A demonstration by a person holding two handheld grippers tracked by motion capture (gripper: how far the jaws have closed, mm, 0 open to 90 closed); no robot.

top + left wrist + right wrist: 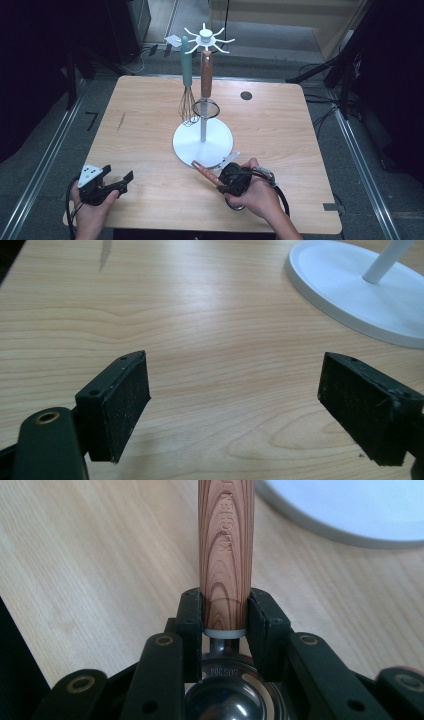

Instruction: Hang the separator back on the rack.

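My right gripper (pixel 226 184) clamps a wood-handled utensil (pixel 206 173) beside the rack (pixel 202 142); left gripper (pixel 120 183) gapes empty; whisk (pixel 187 80) and strainer (pixel 206 82) hang, this one remains.

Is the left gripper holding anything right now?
No, in the left gripper view the left gripper has its jaws wide apart over the bare wooden table, nothing between them.

On the table (pixel 150 130) the rack's round base (pixel 190 145) sits near the middle, its post rising from it. A whisk (pixel 187 85) and a strainer (pixel 205 95) hang from the hooks on top — whisk to the left. Just before the base, right of centre, the right gripper (pixel 225 182) clamps a wooden-handled utensil (pixel 206 173), its handle apparently pointing toward the base. The left gripper (pixel 122 181) sits over the near left edge — nothing between its jaws.
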